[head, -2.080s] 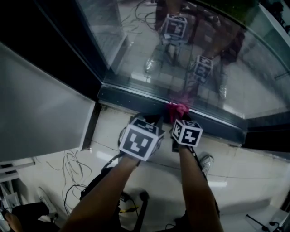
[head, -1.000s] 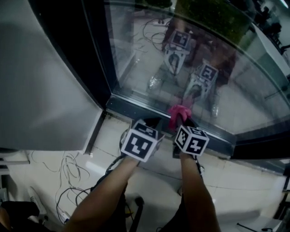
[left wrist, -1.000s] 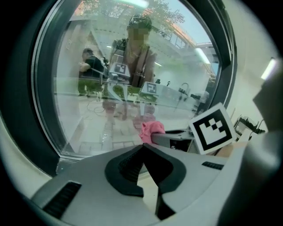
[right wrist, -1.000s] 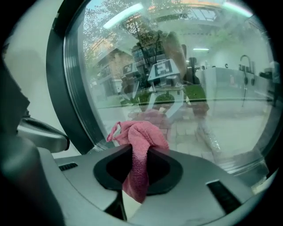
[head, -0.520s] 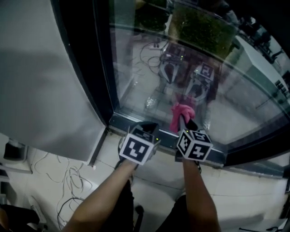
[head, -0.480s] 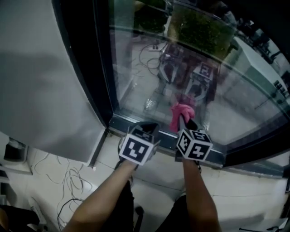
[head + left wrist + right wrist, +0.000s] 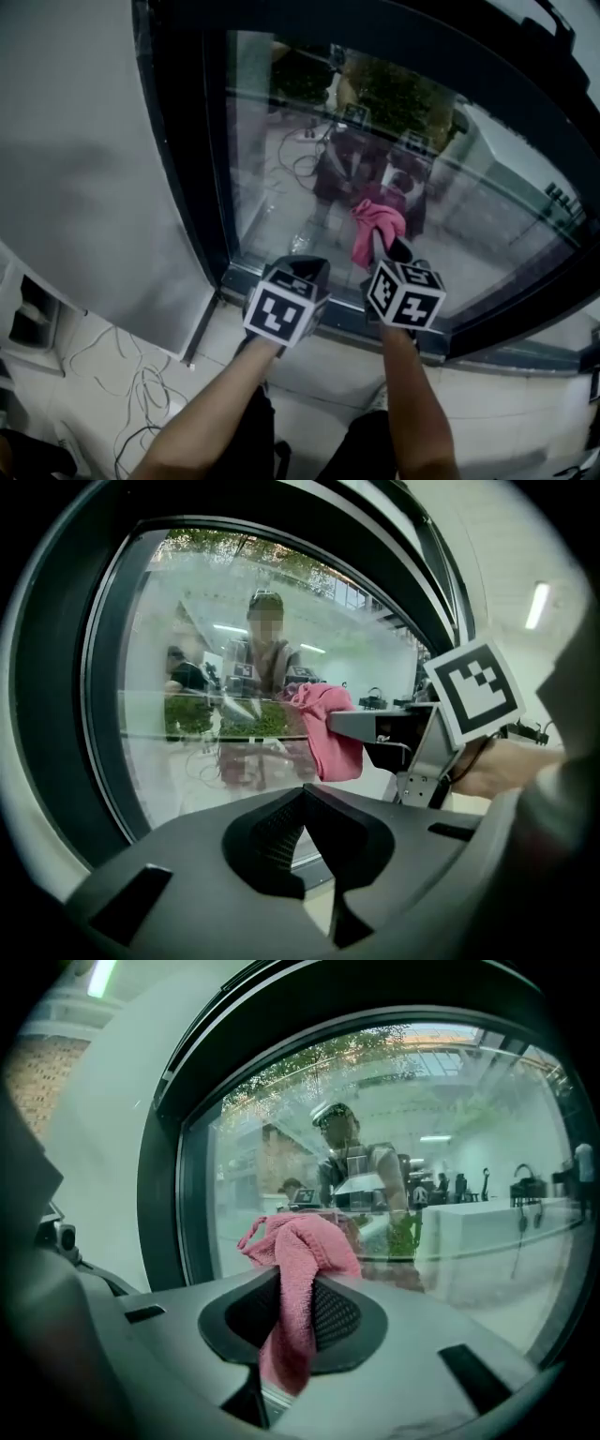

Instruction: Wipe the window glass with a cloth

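Window glass (image 7: 272,178): big pane in a dark frame (image 7: 192,178). It is hazy and reflective, mirroring a person and both grippers.

Cloth (image 7: 377,223): pink, terry-looking, bunched up. Its top flops out above the jaws and its tail hangs down between them. It sits in front of the lower middle of the pane, probably against the glass, but contact isn't clear from any view.

Right gripper (image 7: 292,1321): clamped on the cloth, raised toward the pane.

Left gripper (image 7: 302,801): jaws pressed together with nothing between them. It is just left of the right gripper, near the lower frame rail.

Cables (image 7: 127,370): loose on the pale floor, near left.
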Motion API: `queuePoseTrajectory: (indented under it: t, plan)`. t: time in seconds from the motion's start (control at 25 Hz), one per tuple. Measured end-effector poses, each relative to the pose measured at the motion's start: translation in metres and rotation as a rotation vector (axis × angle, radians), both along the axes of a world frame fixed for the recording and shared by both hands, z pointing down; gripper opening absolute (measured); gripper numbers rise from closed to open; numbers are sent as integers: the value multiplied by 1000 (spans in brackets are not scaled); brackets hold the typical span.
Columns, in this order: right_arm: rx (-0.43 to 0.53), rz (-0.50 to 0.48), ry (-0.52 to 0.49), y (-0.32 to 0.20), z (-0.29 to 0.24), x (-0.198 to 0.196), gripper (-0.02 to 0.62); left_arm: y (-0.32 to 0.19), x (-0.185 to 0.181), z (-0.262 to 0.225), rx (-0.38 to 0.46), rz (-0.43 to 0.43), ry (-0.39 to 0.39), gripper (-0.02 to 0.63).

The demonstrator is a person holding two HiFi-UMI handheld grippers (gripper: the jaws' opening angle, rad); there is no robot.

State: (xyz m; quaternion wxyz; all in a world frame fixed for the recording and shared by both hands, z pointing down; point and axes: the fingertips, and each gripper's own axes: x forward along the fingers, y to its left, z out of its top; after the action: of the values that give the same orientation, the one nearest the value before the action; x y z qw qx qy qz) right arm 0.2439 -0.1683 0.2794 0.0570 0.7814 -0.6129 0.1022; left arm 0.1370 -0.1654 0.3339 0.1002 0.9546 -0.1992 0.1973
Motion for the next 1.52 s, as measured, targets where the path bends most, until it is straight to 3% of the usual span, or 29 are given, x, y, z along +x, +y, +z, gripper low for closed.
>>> queuePoseTrajectory:
  t: [0.76, 1.28, 1.52]
  plan:
    - [197, 3, 127, 8, -169, 2, 71, 2, 13, -112, 132, 7, 89, 2]
    - [275, 20, 184, 18, -250, 4, 71, 6, 8, -173, 202, -4, 131, 2]
    - [265, 1, 201, 9, -257, -9, 71, -4, -8, -186, 222, -29, 136, 3]
